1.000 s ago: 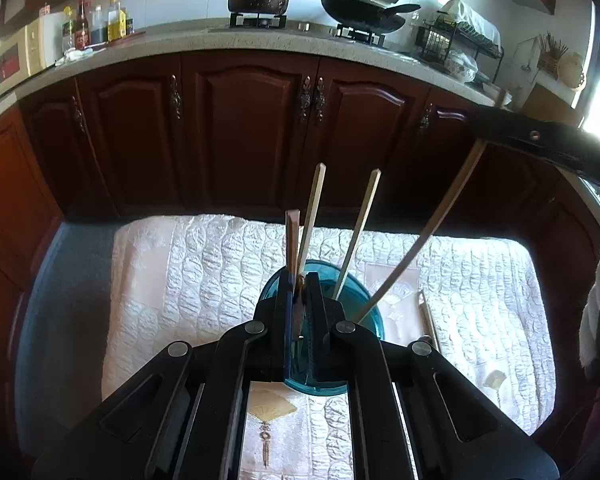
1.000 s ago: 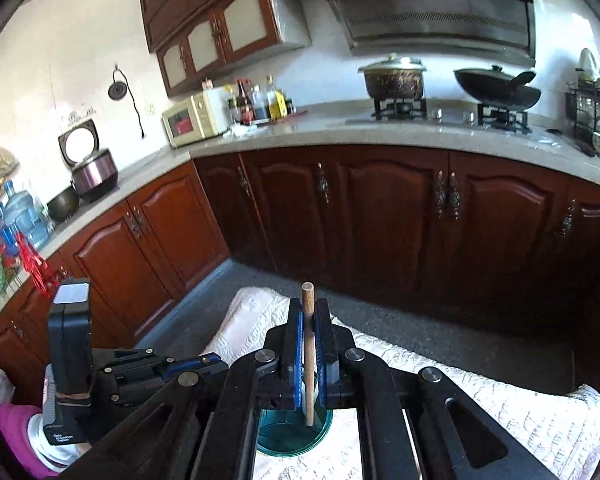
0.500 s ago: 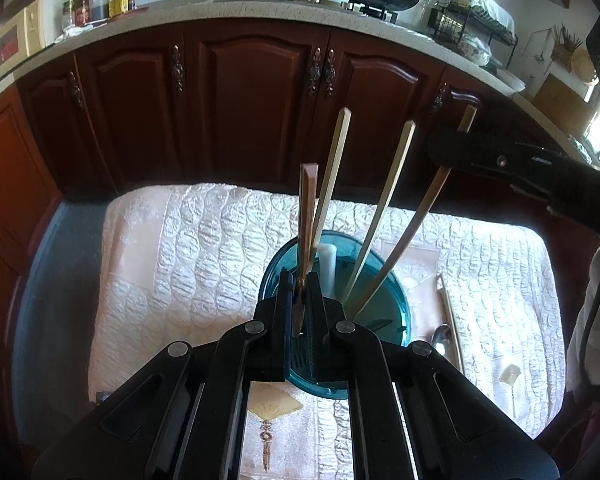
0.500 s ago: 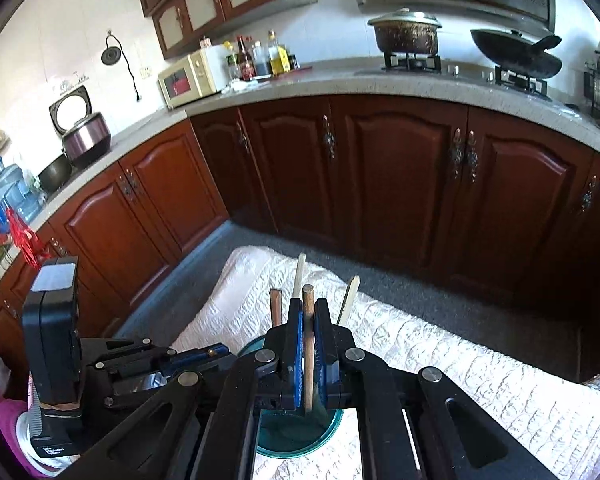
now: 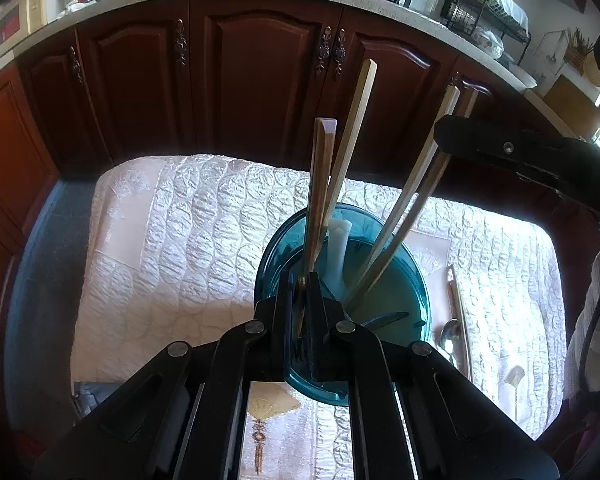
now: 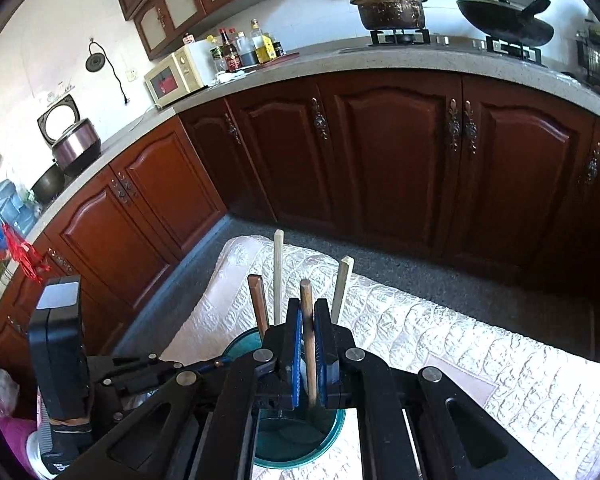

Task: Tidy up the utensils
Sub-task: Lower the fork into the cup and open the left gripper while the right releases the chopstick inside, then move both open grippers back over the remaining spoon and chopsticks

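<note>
Over a quilted white cloth [image 5: 172, 240] on the floor of a kitchen lined with dark wooden cabinets [image 6: 396, 152], two hand-held grippers lower chopsticks into a teal cup [image 5: 396, 292] that already holds several utensils. The left gripper [image 5: 301, 280] has its jaws pressed together on a dark brown chopstick [image 5: 320, 184], whose lower end sits inside the cup's rim beside a pale chopstick [image 5: 354, 140] and a white handle [image 5: 337, 248]. The right gripper [image 6: 309, 320] pinches a reddish-brown chopstick [image 6: 307, 308] directly above the same cup, its blue pads close on either side of the stick; in the left wrist view that stick slants into the cup next to another light one [image 5: 416, 176]. The step in hand appears to be the drop-off: both sticks look far enough into the cup to be let go. The next move likely calls for spreading each pair of jaws just enough to free the stick, then lifting straight up so the fingers do not snag the standing utensils or tip the cup. A metal spoon [image 5: 449, 336] and one more chopstick [image 5: 458, 308] lie on the cloth just beside the cup, apparently not yet sorted.
</note>
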Motion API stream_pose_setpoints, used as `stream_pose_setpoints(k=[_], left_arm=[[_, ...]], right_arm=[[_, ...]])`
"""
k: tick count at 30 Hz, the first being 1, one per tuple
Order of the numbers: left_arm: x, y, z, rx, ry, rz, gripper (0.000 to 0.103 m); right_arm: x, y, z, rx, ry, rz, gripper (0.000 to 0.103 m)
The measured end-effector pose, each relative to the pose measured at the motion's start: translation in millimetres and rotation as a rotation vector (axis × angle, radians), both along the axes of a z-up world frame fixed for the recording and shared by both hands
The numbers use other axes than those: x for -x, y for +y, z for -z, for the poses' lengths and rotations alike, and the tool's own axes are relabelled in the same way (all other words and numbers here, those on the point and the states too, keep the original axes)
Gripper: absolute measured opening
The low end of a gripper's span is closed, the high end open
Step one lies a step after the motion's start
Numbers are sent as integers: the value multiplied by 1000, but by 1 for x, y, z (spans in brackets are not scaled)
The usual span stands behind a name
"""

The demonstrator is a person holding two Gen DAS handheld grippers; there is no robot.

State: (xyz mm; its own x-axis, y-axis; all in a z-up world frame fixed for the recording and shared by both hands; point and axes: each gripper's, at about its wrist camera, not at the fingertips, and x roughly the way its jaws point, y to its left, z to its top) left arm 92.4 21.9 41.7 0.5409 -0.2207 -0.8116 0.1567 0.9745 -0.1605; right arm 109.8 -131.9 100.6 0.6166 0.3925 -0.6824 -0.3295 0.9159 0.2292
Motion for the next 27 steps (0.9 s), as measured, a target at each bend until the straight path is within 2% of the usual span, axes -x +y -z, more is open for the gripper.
stream_pose_setpoints(k=[4,9,10,11,13,14,27], left_arm=[[-1,1,1,6,8,-2,5],[-1,3,-2,16,6,-8,11],[0,4,-2,18,5,-10,17],[0,4,-4,17,3,-14,28],[2,4,-6,23,-2,-17,37],[3,4,-8,24,-7,-18,38],[26,3,-30,24,-74,-38,38]], right_arm=[[2,-3,1,-8,3,8,23],[3,-9,2,-23,11,26,25],[4,-10,3,-26,13,32,26],[6,-12,3,-31,13,34,26],[9,-14,2,-37,12,40,30],[10,-14,1,-35,10,44,33],[47,-14,-2,47,-44,95,40]])
